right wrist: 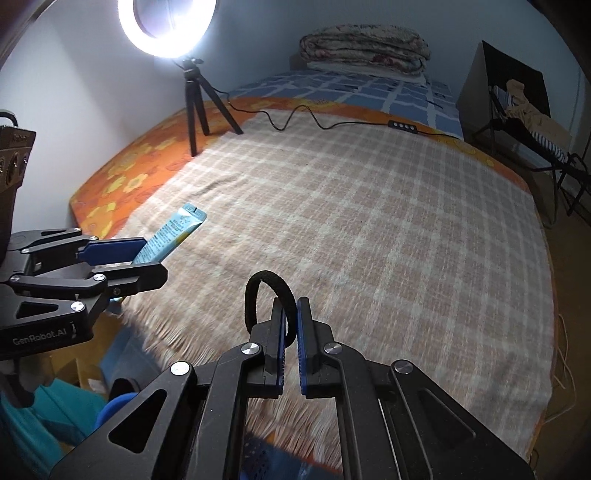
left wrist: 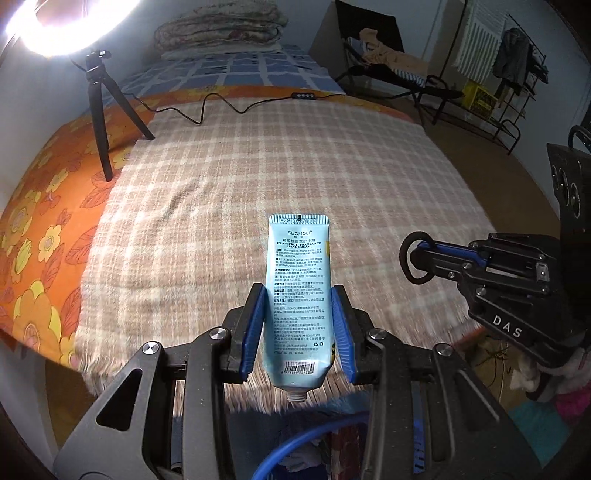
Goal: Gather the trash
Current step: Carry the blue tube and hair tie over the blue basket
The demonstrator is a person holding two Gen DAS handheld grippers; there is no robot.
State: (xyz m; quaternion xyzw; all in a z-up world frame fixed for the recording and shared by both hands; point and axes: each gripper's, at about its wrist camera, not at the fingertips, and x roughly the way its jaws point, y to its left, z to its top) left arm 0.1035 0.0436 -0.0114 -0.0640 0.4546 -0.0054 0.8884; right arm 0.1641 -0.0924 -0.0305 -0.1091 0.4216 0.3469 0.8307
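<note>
1. Blue-padded fingers [left wrist: 255, 332] of the left gripper [left wrist: 299, 328] clamped a hand-cream tube [left wrist: 298, 291], its long axis running along them, neck end nearest the camera.
2. At right, the right gripper [right wrist: 291, 332] had its fingers pinched together on a black hair tie [right wrist: 258, 291].
3. Both pieces hung over the near edge of the bed [left wrist: 295, 166]; the blue rim [left wrist: 295, 439] below was possibly a bin.

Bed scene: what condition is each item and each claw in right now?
Hand cream tube: capless, clamped, lifted off the bed.
Black hair tie: pinched, loop sticking up.
Left gripper: shut on the tube.
Right gripper: shut on the hair tie.
Ring light: switched on.
Quilt: folded.
</note>
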